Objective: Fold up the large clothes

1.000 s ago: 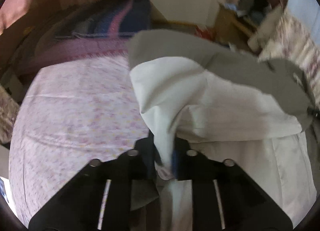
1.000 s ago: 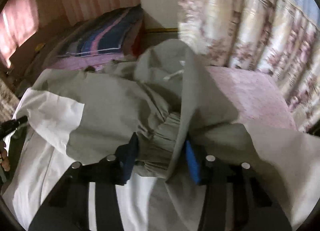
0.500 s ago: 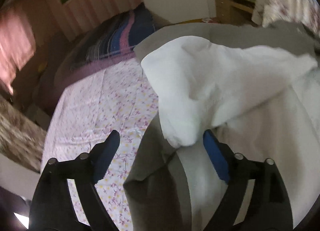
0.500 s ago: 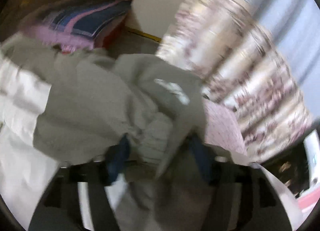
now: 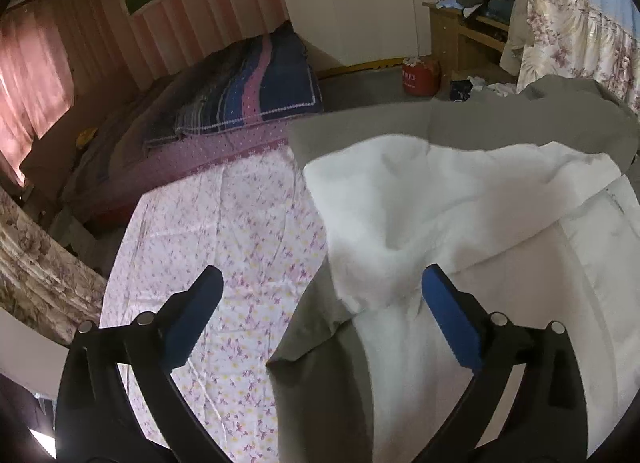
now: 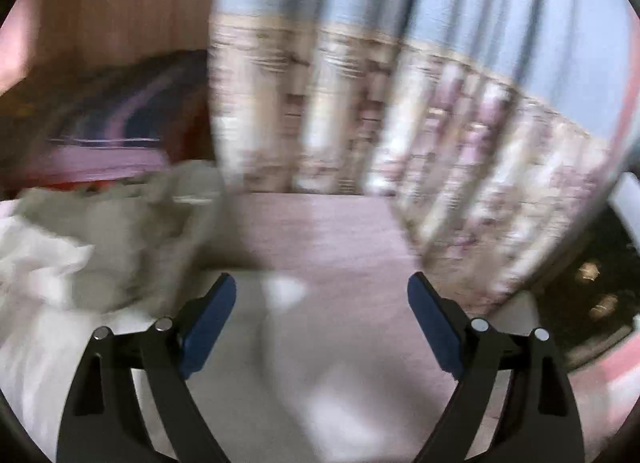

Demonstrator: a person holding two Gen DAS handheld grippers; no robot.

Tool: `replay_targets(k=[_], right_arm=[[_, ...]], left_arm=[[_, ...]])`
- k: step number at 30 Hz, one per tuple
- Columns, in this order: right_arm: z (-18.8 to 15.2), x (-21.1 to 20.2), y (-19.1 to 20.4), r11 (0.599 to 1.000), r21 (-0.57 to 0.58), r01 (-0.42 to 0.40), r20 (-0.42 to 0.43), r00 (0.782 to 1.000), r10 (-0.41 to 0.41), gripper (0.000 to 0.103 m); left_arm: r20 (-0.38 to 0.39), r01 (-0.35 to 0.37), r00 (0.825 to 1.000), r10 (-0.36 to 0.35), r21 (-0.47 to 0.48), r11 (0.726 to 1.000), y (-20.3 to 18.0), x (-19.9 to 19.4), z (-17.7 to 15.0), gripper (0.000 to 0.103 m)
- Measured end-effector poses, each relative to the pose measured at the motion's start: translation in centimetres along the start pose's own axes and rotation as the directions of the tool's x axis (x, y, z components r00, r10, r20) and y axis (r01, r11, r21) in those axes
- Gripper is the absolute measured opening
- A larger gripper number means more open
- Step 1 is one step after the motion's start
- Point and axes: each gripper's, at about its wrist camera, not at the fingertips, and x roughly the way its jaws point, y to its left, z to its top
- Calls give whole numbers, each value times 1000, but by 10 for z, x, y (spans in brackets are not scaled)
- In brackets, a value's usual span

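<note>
overhead, both hand-held grippers spread wide, empty: left [image 5: 318, 283], right [image 6: 322, 291] (blurred); jacket [image 5: 460, 223] on floral bedsheet [image 5: 224, 247].

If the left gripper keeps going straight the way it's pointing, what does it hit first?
Most likely the white fold of the garment, lying just ahead between the open left gripper's fingers; depth is hard to judge.

Ahead of my left fingers [image 5: 450, 319], padded in ribbed blue rubber on matt black plastic, lies a soft matt garment [image 5: 420, 215], white and grey cloth. Under them the bed sheet [image 5: 240, 231] is thin, smooth printed cotton. My right fingers [image 6: 434, 323] look alike, blurred.
</note>
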Motion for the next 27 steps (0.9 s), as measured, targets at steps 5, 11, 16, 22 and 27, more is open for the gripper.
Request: replay_targets(k=[5,11,16,22,27], right_arm=[[-43,-6,78,963,-267,-40,-35,999,32,88],[-64,41,101,798,-506,328,23,930,-367,7],[14,34,-39,972,45,232,-41,972,-231,19],[31,46,-160,916,393,85,-93,994,-53,81],[6,-4,-185,917,387,100,-9,994,-105,96]], left_arm=[[-17,36,999,-36,7,999,-15,6,21,100],[-39,25,999,-24,37,999,-33,13,30,100],[-49,45,998,-45,8,999,-34,14,26,100],[-48,19,999,-19,7,1000,-29,14,23,100],[-51,20,999,-19,12,1000,-26,21,22,100]])
